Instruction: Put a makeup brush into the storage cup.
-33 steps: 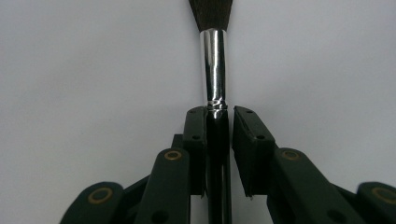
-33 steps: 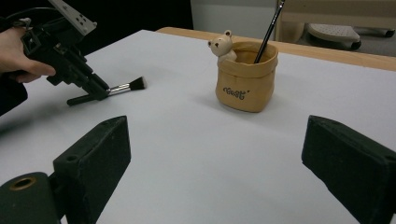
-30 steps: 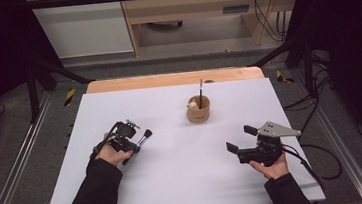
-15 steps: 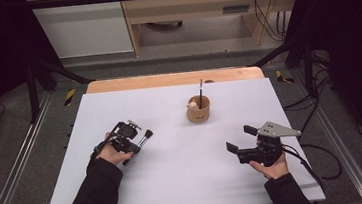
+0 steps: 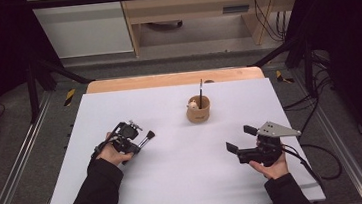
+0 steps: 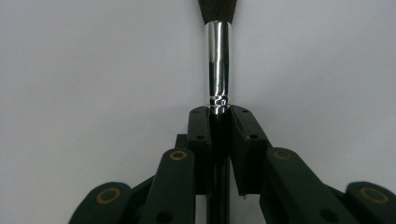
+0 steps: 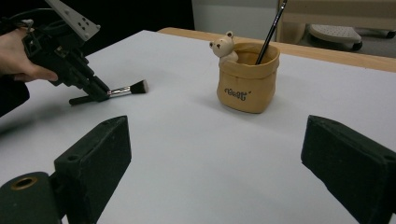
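Item one, the white rectangular table (image 5: 176, 183) with a pale wooden strip along its far edge: bears everything listed below, the rest of its surface bare. Item two, the right tongs (image 5: 239, 139), a black two-jaw tool topped by a grey three-cornered plate, held in the person's right hand near the table's right front: jaws spread wide, nothing between them, pointed across the table toward the pot. Item three, the left tongs (image 5: 139, 146), a black two-jaw tool in the person's left hand at the table's left middle: jaws have just been closing and now stand pressed together, pinching the brush handle just behind its metal collar, as the left gripper view shows. Item four, the small tan pot (image 5: 198, 110), soft-sided like a rolled paper bag, with a cream bear figure on its rim and dark lettering on its front: stands upright at the middle of the table toward the far side, well apart from both tongs. Item five, the short make-up brush (image 5: 146, 138) with black handle, bright silver collar and dark flat bristle head: held low over or on the table in the left tongs, bristles pointing toward the pot; whether it has left the surface I cannot tell. Item six, the thin dark-handled brush (image 5: 200, 91): already standing tilted in the pot. Judged progress: one brush stowed, the second gripped but not yet carried; lifting, carrying and dropping it into the pot remain.
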`<act>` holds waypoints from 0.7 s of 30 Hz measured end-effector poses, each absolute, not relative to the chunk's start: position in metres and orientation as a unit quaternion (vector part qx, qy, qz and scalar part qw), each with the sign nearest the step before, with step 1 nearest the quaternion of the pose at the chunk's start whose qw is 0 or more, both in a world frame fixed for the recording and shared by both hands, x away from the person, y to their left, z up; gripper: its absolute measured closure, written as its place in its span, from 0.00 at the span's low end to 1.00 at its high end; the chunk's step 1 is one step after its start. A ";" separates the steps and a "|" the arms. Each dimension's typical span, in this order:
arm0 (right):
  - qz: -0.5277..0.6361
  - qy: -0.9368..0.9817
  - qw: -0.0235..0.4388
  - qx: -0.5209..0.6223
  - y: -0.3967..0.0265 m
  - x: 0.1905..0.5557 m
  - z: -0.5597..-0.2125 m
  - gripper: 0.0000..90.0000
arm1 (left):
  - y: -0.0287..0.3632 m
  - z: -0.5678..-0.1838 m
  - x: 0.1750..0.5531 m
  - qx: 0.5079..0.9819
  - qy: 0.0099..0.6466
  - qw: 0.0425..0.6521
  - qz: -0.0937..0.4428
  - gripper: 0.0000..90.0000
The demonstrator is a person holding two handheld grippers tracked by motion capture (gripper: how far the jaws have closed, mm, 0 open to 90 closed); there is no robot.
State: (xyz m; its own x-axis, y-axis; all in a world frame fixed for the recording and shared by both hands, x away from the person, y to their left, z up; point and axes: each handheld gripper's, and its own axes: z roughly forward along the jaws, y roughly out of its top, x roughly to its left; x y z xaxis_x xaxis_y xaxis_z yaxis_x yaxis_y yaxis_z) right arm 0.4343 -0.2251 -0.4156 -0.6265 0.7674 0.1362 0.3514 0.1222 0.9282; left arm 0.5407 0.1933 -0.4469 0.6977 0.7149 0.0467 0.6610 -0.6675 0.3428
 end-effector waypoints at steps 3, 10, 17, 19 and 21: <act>0.538 0.723 0.192 0.388 -0.225 0.434 -0.416 0.10 | 0.193 -0.447 0.540 0.911 0.374 0.152 0.091 0.87; 0.538 0.723 0.191 0.388 -0.225 0.434 -0.416 0.10 | 0.194 -0.441 0.537 0.910 0.367 0.164 0.098 0.87; 0.539 0.724 0.192 0.386 -0.225 0.434 -0.416 0.10 | 0.200 -0.429 0.529 0.903 0.369 0.189 0.110 0.87; 0.539 0.724 0.192 0.386 -0.225 0.434 -0.416 0.10 | 0.201 -0.423 0.524 0.898 0.372 0.204 0.114 0.87; 0.539 0.723 0.192 0.388 -0.225 0.434 -0.415 0.10 | 0.201 -0.421 0.523 0.898 0.371 0.208 0.116 0.87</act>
State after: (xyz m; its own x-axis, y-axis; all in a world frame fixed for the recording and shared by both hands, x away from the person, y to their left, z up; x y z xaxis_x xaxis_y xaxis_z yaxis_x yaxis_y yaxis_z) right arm 0.4341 -0.2251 -0.4154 -0.6257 0.7673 0.1401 0.3540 0.1193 0.9276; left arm 0.5226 0.2013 -0.4212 0.6981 0.7139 0.0547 0.6168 -0.6385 0.4602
